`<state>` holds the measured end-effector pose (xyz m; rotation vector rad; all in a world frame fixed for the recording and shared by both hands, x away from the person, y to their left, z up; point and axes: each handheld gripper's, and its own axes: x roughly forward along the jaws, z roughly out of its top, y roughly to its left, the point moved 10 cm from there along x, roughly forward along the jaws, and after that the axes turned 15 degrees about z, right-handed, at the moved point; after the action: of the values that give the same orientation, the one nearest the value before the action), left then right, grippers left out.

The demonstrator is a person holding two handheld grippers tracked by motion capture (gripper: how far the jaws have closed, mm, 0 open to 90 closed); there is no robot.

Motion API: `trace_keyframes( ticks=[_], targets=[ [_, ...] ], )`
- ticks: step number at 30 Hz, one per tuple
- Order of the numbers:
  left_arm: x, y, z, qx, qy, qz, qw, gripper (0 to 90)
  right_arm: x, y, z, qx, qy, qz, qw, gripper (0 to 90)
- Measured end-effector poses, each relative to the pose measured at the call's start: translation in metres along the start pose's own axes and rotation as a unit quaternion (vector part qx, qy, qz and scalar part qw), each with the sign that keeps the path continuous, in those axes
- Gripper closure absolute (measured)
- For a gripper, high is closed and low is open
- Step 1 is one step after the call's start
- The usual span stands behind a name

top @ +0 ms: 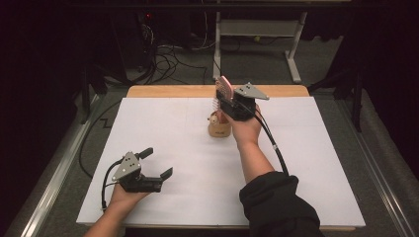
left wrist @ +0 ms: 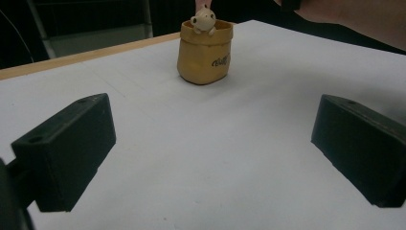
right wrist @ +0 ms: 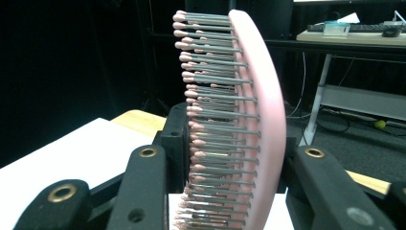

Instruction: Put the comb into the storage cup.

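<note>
Your right gripper clamped on pink hairbrush, held above pouch holder. Left gripper wide open, empty, at 7 o'clock. Next, likely: lower brush into holder, aligned.

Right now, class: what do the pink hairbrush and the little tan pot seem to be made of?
Pink hairbrush: probably moulded plastic, with a smooth, faintly glossy back and thin grey pins that end in pink tips.
Tan pot: looks like ceramic or resin, with a matte surface shaped like a wrinkled bag.
</note>
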<state>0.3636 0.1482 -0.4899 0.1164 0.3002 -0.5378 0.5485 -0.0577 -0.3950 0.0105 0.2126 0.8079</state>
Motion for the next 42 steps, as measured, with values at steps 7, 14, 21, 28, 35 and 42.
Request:
trace_keyframes(
  ticks=[7, 14, 21, 28, 35, 42],
  targets=[
    [0.0, 0.0, 0.0, -0.001, 0.0, 0.0, 1.0, 2.0, -0.002, -0.001, 0.002, 0.004, -0.001, 0.005, 1.0, 59.4],
    [0.001, 0.0, -0.001, 0.0, 0.001, 0.0, 1.0, 2.0, -0.006, -0.005, 0.0, 0.008, 0.006, -0.001, 0.9999, 57.3],
    [0.001, -0.001, -0.002, 0.003, 0.004, -0.002, 1.0, 2.0, -0.014, -0.014, -0.004, 0.014, 0.012, -0.013, 0.9998, 57.2],
    [0.002, -0.002, -0.002, 0.004, 0.006, -0.002, 1.0, 2.0, -0.019, -0.022, -0.006, 0.018, 0.014, -0.023, 0.9995, 56.9],
    [0.001, -0.002, -0.002, 0.004, 0.007, -0.002, 1.0, 2.1, -0.021, -0.027, -0.008, 0.022, 0.015, -0.029, 0.9992, 54.2],
    [0.001, -0.002, -0.002, 0.004, 0.007, -0.003, 1.0, 2.1, -0.023, -0.03, -0.01, 0.026, 0.016, -0.034, 0.999, 51.0]
  ],
)
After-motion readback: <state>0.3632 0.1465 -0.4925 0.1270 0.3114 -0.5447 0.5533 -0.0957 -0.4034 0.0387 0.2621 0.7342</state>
